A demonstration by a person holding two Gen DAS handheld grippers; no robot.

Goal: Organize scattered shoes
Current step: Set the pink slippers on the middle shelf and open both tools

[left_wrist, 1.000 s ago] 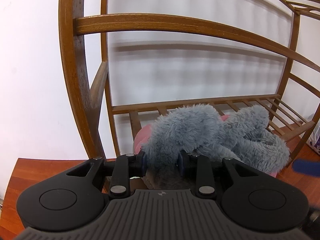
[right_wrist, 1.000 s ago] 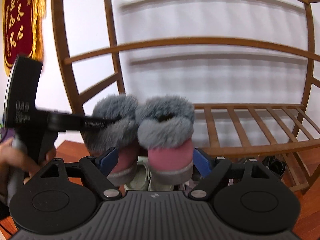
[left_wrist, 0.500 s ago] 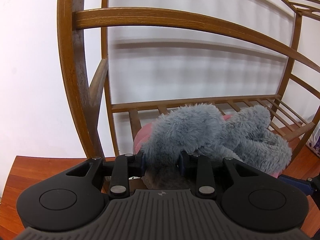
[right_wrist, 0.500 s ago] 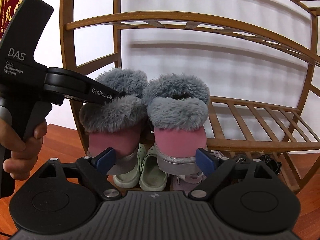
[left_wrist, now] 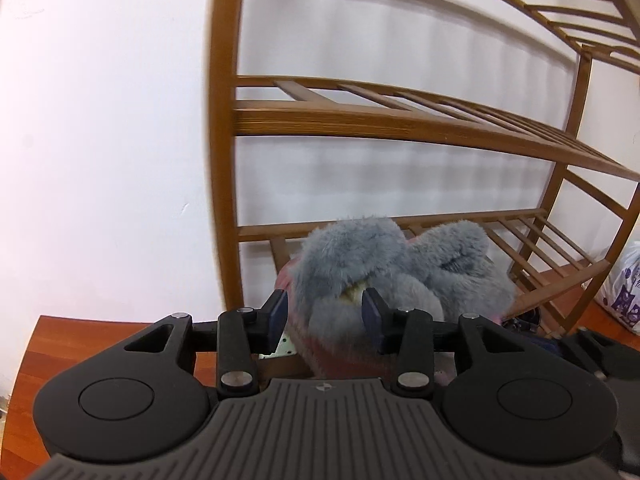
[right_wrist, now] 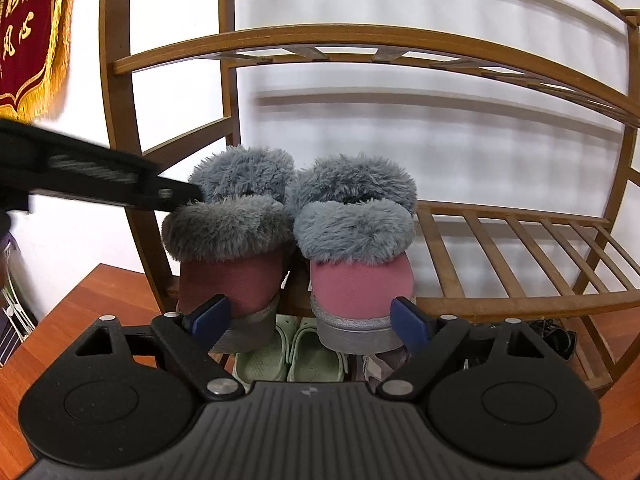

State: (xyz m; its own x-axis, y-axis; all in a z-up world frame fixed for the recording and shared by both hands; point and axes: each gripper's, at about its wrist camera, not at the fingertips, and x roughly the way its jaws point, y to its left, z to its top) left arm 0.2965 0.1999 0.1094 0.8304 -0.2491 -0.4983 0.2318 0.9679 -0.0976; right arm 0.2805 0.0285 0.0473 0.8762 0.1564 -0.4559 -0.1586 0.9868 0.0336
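Note:
Two pink boots with grey fur cuffs stand side by side, heels toward me, at the left end of a wooden rack's shelf [right_wrist: 520, 304]. My left gripper [left_wrist: 324, 314] is at the left boot [left_wrist: 352, 256]. Its jaws are opening, the fur cuff is still between the pads, and the pink side shows no pinch. In the right wrist view one left finger [right_wrist: 172, 193] touches the cuff of the left boot [right_wrist: 228, 276]. My right gripper [right_wrist: 310, 318] is wide open and closing slightly. It is a little in front of both heels, nearer the right boot [right_wrist: 360, 276], and holds nothing.
Pale green clogs [right_wrist: 288, 352] and dark shoes [right_wrist: 552, 336] sit on the tier below. The shelf's slats to the right of the boots are bare. A red banner [right_wrist: 32, 32] hangs on the wall at left. A printed plastic bag [left_wrist: 624, 292] lies right of the rack on the wooden floor.
My left gripper has let go of the left boot's fur cuff and drawn back and up from the rack. The right gripper has backed off slightly, and both boots stay on the shelf.

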